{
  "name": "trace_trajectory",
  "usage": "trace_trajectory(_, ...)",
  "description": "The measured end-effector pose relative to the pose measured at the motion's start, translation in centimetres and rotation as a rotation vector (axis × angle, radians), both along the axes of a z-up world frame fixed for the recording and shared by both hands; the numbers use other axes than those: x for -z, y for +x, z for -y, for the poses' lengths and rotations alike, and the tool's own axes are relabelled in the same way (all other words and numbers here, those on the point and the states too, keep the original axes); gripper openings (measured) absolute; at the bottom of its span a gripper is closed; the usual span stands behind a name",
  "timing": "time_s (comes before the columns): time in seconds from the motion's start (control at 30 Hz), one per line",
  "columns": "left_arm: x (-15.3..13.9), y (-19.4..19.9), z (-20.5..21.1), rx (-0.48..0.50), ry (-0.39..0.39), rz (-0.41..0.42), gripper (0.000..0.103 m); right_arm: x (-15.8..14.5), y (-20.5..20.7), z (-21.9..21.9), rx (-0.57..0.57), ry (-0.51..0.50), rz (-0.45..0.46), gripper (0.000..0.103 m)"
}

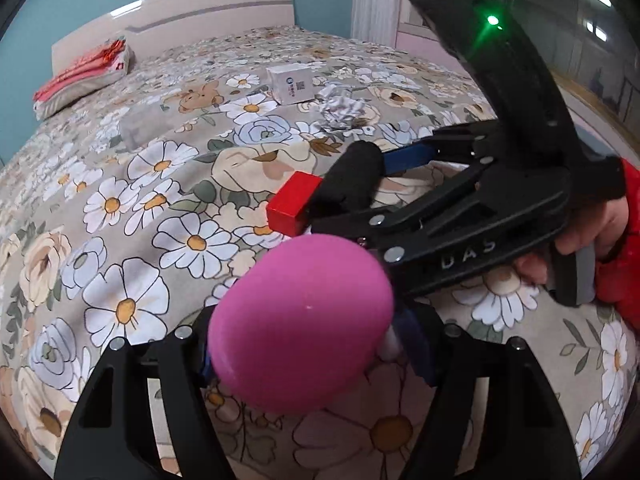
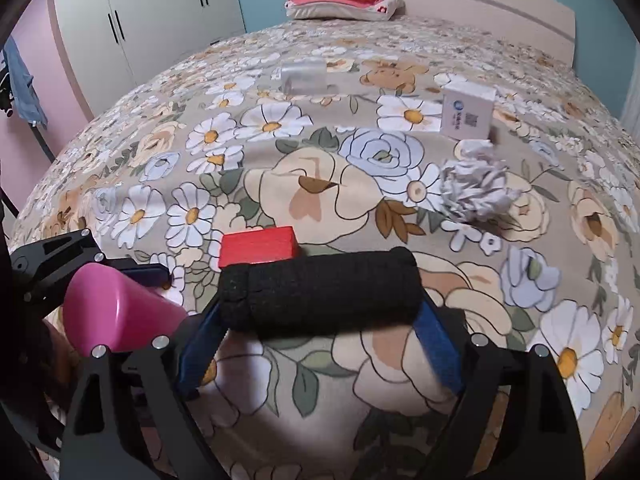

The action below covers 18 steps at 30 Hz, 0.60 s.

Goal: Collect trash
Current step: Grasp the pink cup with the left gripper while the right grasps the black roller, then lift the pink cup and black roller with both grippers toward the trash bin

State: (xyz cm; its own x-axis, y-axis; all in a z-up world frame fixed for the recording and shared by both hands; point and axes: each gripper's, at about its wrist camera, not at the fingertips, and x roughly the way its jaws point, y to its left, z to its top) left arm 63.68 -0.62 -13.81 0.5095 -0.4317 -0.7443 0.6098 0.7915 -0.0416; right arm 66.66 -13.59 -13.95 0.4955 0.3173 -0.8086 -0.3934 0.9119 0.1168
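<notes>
Left gripper: my fingers are clamped on a pink cup, lower middle of my left view; I judge it the bin for the rubbish, held near the work so scraps drop in.
Pink cup, other view: lower left of my right camera, mouth turned away from that lens.
Right gripper: my blue fingers stand wide, with a black roll lying crosswise between them at the tips. I cannot tell whether the pads press on it or merely bracket it.
Red block: just beyond the black roll on the floral bedspread, centre of the right view.
Crumpled paper: right of centre, lying loose, well apart from both my tools; plainly trash to fetch.
White box: upper right, just behind the paper.
Clear container: upper middle, farther up the bed.
Folded bedding: top, by the headboard, out of the way.
</notes>
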Motion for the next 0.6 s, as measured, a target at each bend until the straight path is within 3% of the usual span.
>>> trace_trajectory(0.1, 0.0, 0.5, -0.5, -0.036, -0.013, -0.008, 0.059, 0.1, 0.4, 0.0, 0.012, 0.028, -0.005, 0.09)
trace_trajectory(0.2, 0.0, 0.4, -1.0, -0.043, -0.045, -0.016, 0.059, 0.2, 0.3, -0.1, 0.016, 0.021, 0.0, 0.087)
trace_trajectory(0.37, -0.4, -1.5, -0.3, -0.071, 0.019, 0.045, 0.059, -0.4, -1.0, 0.6, 0.037, 0.028, 0.024, 0.086)
trace_trajectory(0.6, -2.6, -4.0, 0.0, -0.104, 0.006, 0.084, 0.059, -1.7, -3.1, 1.8, 0.072, 0.043, 0.026, 0.086)
